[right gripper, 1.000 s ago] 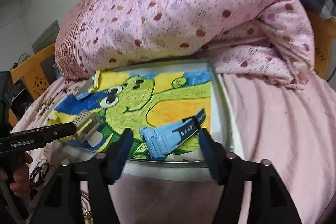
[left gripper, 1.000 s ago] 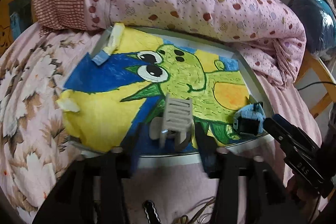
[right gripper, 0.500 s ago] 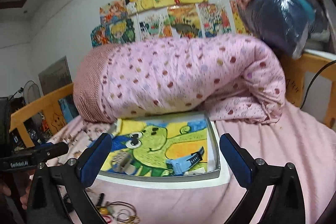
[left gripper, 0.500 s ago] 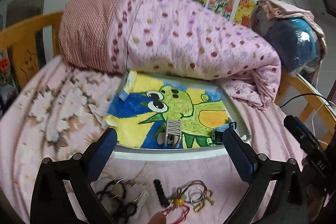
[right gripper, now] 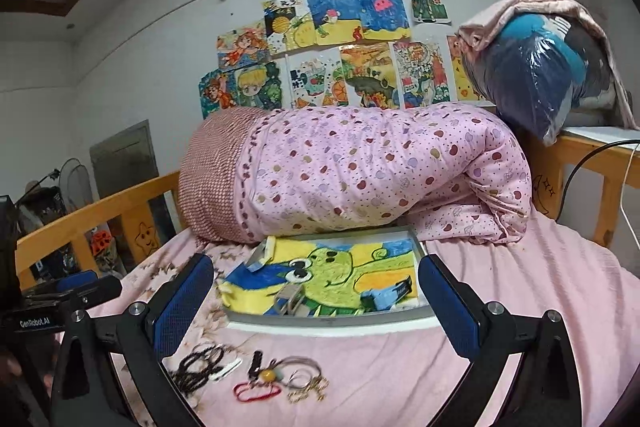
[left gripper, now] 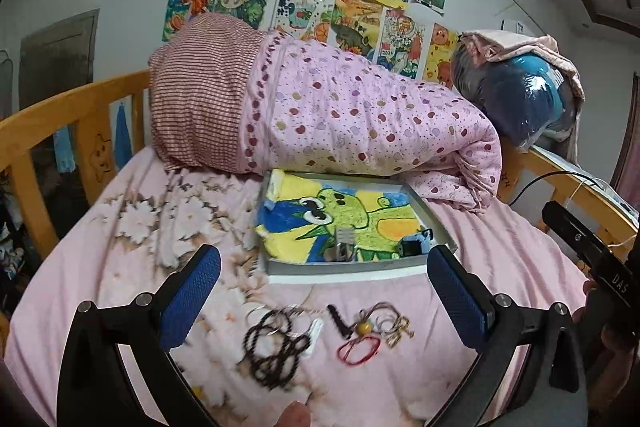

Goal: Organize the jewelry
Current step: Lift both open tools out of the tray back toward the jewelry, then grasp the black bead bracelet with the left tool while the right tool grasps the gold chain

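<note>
A grey tray lined with a green dinosaur drawing lies on the pink bed. In it are a grey watch and a light blue watch. On the sheet in front of the tray lie black bead bracelets, a red cord, a yellow bead and thin rings with gold chain. My left gripper and right gripper are both open, empty and held back above the jewelry.
A rolled pink dotted quilt lies right behind the tray. Wooden bed rails run along the left and right. A blue bag sits on the right rail. A black cable hangs there.
Both grippers have opened and let go of the watches, which now lie in the tray. Both have pulled back and up, so the loose jewelry on the sheet has come into view.
</note>
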Motion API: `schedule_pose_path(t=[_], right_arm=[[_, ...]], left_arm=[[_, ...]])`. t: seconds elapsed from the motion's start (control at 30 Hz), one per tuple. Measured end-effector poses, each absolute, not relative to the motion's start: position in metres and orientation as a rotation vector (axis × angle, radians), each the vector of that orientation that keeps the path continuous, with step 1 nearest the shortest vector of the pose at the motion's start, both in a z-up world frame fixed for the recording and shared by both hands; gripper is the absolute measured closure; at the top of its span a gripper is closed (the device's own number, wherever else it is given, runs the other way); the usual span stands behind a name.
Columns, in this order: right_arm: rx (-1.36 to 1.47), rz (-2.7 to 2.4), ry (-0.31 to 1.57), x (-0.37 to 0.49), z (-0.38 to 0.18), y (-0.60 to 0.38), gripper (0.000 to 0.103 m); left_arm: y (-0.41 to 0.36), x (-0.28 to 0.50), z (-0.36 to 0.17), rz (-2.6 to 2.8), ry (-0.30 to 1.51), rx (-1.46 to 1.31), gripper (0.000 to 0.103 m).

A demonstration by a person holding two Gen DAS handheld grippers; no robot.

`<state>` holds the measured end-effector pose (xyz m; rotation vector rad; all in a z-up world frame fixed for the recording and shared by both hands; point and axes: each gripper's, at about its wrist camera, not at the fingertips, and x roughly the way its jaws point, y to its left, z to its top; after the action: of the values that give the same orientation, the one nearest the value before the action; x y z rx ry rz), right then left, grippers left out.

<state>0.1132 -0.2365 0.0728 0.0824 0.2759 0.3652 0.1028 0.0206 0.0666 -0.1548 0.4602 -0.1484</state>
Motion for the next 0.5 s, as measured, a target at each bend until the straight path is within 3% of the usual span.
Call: schedule_pose_path(t=[0.5], right_arm=[[0.012,0.413,0.489,0.105,0.010,-0.212,0.000]], left_arm=[[0.050,0.061,-0.001,-0.119,0.628,-0.084,0.002]])
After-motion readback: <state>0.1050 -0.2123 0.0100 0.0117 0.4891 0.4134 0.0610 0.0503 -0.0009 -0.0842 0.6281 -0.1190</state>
